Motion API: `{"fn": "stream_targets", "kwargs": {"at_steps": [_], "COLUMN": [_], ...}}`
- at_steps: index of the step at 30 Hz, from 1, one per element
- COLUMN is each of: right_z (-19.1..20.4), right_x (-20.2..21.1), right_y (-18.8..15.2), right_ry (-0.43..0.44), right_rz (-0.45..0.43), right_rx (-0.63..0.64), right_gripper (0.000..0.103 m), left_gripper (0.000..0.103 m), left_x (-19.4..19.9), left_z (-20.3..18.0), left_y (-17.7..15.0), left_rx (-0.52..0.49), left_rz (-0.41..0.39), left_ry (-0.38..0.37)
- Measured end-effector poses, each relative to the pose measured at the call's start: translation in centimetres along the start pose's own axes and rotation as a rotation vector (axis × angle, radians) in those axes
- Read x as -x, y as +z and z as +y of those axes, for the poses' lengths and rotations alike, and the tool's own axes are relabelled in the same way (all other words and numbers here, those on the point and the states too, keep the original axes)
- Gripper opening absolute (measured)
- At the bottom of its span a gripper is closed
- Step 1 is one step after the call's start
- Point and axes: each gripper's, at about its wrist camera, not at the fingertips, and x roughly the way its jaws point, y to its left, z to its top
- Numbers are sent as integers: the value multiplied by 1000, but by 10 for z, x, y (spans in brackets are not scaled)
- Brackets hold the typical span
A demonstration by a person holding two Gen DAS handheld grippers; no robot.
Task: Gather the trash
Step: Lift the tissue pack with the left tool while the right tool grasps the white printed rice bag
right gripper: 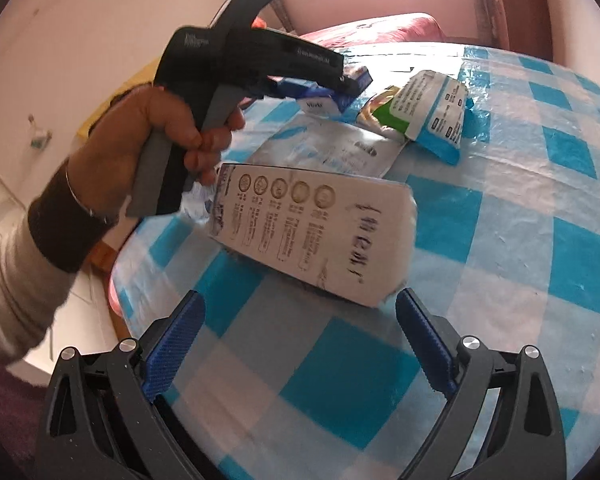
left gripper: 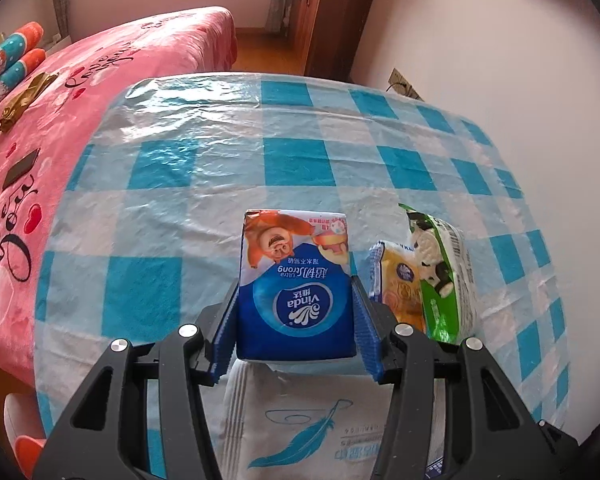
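Note:
My left gripper (left gripper: 295, 284) is shut on a blue Vinda tissue pack (left gripper: 296, 292), its pads pressing both sides; the pack hangs a little above the table. The right wrist view shows that gripper (right gripper: 342, 84) in a person's hand (right gripper: 160, 128), with the pack (right gripper: 320, 100) in its jaws. Beside the pack lie a yellow wrapper (left gripper: 400, 288) and a green snack bag (left gripper: 444, 280). A flat white bag with a blue feather (left gripper: 300, 420) lies under it. My right gripper (right gripper: 300, 296) stands open just short of a white printed box (right gripper: 308, 236), nothing between its fingers.
The table wears a blue-and-white checked plastic cloth (left gripper: 220, 160). A bed with a pink blanket (left gripper: 100, 80) stands along its left side, a wall along the right. An orange-and-white slipper (left gripper: 20, 432) lies on the floor by the table's near left corner.

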Motion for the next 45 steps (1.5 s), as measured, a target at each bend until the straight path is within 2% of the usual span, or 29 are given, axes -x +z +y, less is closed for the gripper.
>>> {"fn": "stream_targets", "kwargs": {"at_steps": [5, 10, 13, 17, 25, 29, 42, 43, 44, 45], "right_z": [8, 13, 16, 21, 31, 40, 55, 55, 55, 54], "right_x": [14, 10, 2, -21, -43, -53, -61, -62, -62, -62], "right_y": [4, 21, 30, 37, 42, 31, 20, 20, 20, 20], "right_ry": [-169, -222, -223, -230, -139, -146, -136, -136, -135, -132], "right_rz": [-63, -72, -63, -10, 75, 107, 116, 121, 124, 128], "right_rx": [99, 207, 279, 368, 413, 450, 429, 421, 414, 404], "right_gripper": [96, 96, 96, 96, 96, 96, 96, 94, 86, 85], "left_gripper": [53, 53, 53, 53, 53, 53, 53, 53, 53, 53], "left_x": [18, 36, 45, 57, 77, 87, 107, 108, 109, 111], "left_z": [8, 14, 17, 23, 42, 51, 77, 79, 81, 84], "left_y": [-12, -23, -32, -45, -75, -88, -129, -132, -135, -138], "left_rx": [14, 20, 24, 30, 85, 117, 193, 198, 203, 211], "left_rz": [-39, -75, -90, -103, -120, -132, -144, -145, -146, -149], "left_ry": [-12, -30, -38, -44, -55, -60, -68, -68, -68, -69]}}
